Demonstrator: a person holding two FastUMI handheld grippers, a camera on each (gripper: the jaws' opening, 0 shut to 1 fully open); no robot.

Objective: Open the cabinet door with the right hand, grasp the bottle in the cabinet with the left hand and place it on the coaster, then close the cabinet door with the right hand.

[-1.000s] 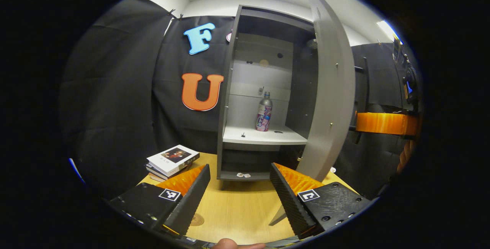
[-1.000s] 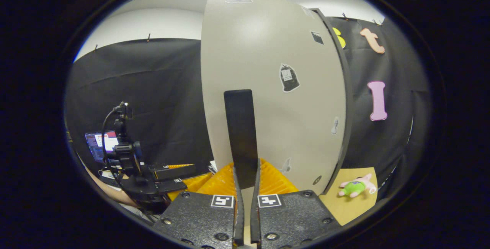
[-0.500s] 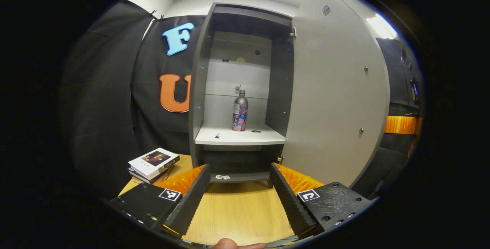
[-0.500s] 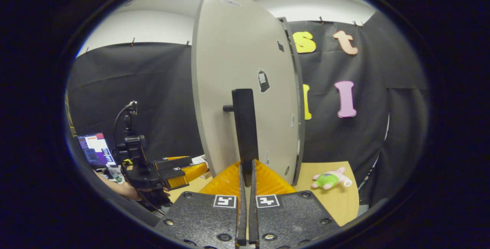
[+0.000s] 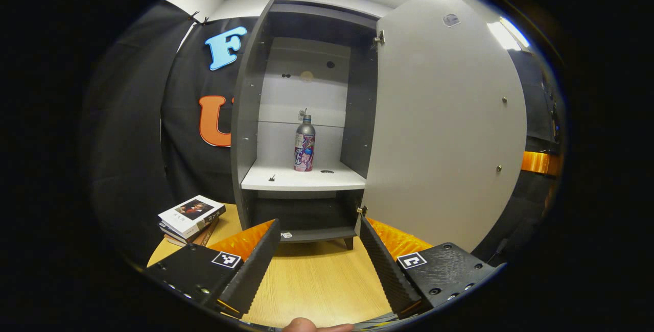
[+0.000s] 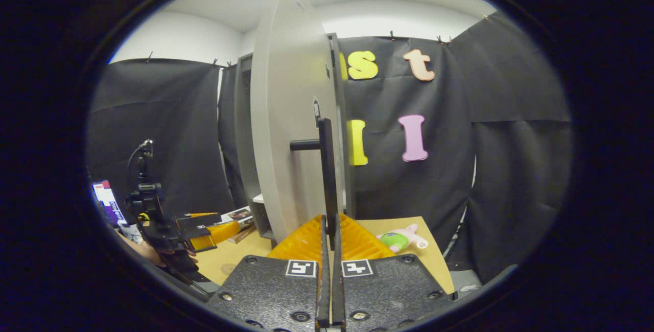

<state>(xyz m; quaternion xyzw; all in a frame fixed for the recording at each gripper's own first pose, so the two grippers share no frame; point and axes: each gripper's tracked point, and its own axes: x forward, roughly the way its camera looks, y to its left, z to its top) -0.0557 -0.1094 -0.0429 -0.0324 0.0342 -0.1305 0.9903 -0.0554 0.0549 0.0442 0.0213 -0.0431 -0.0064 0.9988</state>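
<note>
Right jaws: I have the right gripper (image 6: pixel 329 242) clamped on the door handle (image 6: pixel 327 179), keeping the cabinet door (image 5: pixel 444 122) wide so the shelf is reachable.
Left jaws: left gripper (image 5: pixel 319 250) spread, empty, aimed at the cabinet.
Bottle: bottle (image 5: pixel 304 143) stands upright on the shelf (image 5: pixel 301 181), long axis vertical, cap up.

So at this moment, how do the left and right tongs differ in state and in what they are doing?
The left tongs are open and hold nothing, while the right tongs are shut on the door handle. The left tongs hang over the wooden table, pointing at the bottle on the cabinet shelf; the right tongs are at the swung-open cabinet door. Both are hand-held.
</note>
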